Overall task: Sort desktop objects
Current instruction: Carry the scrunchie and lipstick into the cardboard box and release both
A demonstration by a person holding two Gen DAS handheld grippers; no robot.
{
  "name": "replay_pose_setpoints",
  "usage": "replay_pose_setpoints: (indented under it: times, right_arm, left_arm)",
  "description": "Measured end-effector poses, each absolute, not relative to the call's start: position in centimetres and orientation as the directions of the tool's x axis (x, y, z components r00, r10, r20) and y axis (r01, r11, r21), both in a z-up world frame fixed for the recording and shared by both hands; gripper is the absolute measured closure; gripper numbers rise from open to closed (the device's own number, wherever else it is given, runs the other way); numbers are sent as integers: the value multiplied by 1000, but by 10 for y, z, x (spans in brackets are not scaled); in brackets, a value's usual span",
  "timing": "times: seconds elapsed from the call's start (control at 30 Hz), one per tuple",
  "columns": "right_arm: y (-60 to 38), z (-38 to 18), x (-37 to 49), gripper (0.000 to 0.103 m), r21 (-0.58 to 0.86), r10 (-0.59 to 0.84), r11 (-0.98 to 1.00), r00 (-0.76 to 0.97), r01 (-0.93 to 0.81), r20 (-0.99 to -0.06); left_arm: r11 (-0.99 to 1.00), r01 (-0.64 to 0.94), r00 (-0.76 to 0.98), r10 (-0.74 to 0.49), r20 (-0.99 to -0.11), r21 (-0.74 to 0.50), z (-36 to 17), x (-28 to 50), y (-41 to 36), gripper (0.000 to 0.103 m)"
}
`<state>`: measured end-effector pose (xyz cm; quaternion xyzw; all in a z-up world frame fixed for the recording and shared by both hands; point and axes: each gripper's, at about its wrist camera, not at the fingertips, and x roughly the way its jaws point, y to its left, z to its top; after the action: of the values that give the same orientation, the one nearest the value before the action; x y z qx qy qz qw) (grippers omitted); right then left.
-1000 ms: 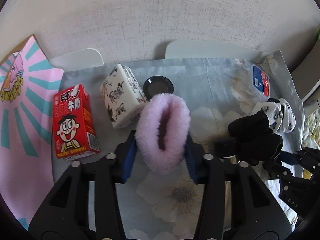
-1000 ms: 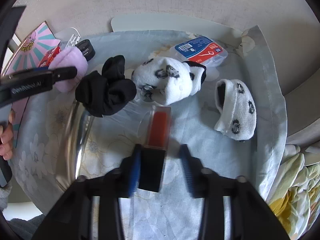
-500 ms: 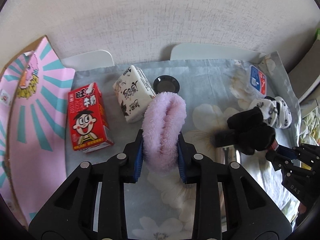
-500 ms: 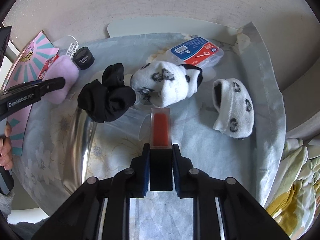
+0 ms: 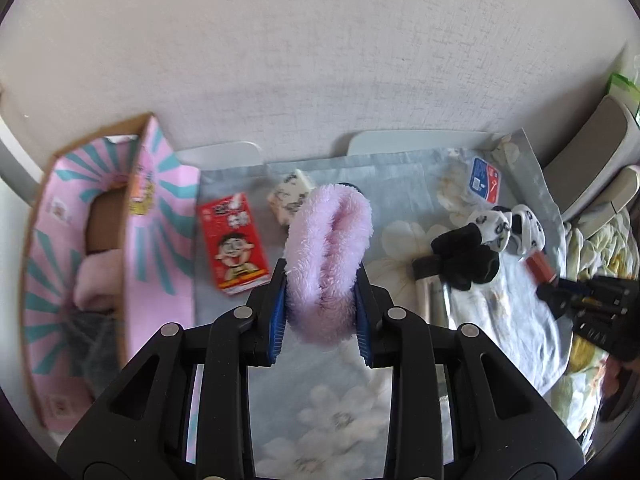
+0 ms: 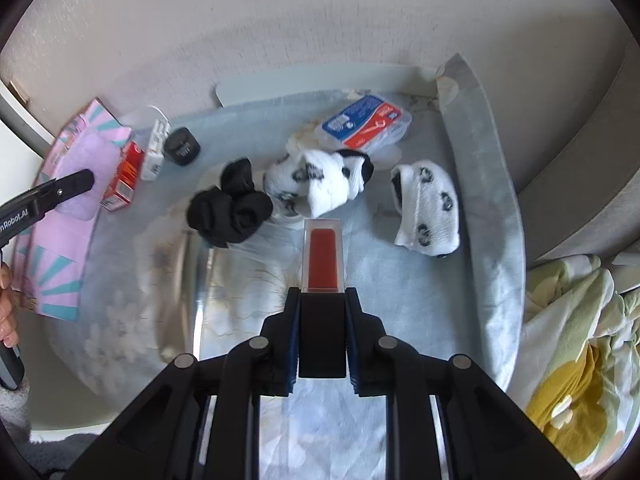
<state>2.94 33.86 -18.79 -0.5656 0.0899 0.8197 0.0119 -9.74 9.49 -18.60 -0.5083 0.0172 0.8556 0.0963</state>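
Pink fuzzy sock (image 5: 326, 256) | pinched by left tool (image 5: 320, 304) | right tool (image 6: 322, 324) pinching lip gloss (image 6: 323, 258)

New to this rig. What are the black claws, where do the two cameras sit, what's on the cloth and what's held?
No robot arm here: a person carries a two-finger gripper in each hand, with a fisheye camera on each looking along its fingers.

Left wrist view: the left gripper is shut on a fluffy pink sock. An open pink box sits at the left of the picture.

Right wrist view: the right gripper is shut on a red lip-gloss tube by its black cap.

On the flowered cloth: a red milk carton, a white printed carton, a small black jar, a black sock bundle, two white spotted socks, and a blue-and-red labelled pack.
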Motion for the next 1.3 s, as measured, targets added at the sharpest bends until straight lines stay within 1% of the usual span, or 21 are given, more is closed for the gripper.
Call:
replay_pose_setpoints:
  times: [0.07, 0.33, 0.4, 0.67, 0.83, 1.03, 1.3]
  right_arm:
    - [340, -175, 31, 85, 142, -90, -983, -364, -119, -927]
    - [308, -156, -9, 85, 100, -69, -993, -376, -64, -924]
    - [297, -150, -22, 85, 107, -83, -994, -395, -39, -915]
    - [250, -114, -59, 85, 101, -128, -991, -451, 83, -883]
    - [209, -98, -91, 85, 96, -173, -978, -471, 182, -865]
    - [145, -85, -122, 85, 90, -238, -943, -463, 320, -854]
    - [50, -99, -150, 85, 108, -320, -859, -361, 501, -876]
  left_arm:
    - [-983, -172, -471, 146, -870, -72, -177, -95, 84, 77]
    - [-992, -92, -513, 118, -850, -82, -141, -88, 26, 77]
    - [-993, -66, -520, 114, -846, -93, -135, -88, 13, 77]
    - [-994, 78, -561, 24, -828, -82, -111, -73, -65, 77]
    - [-984, 157, -560, -20, -828, -82, -107, -58, -102, 77]
    - [-971, 217, -552, -41, -833, -96, -110, -40, -135, 77]
    - [-957, 257, -524, -20, -852, -136, -129, -14, -142, 77]
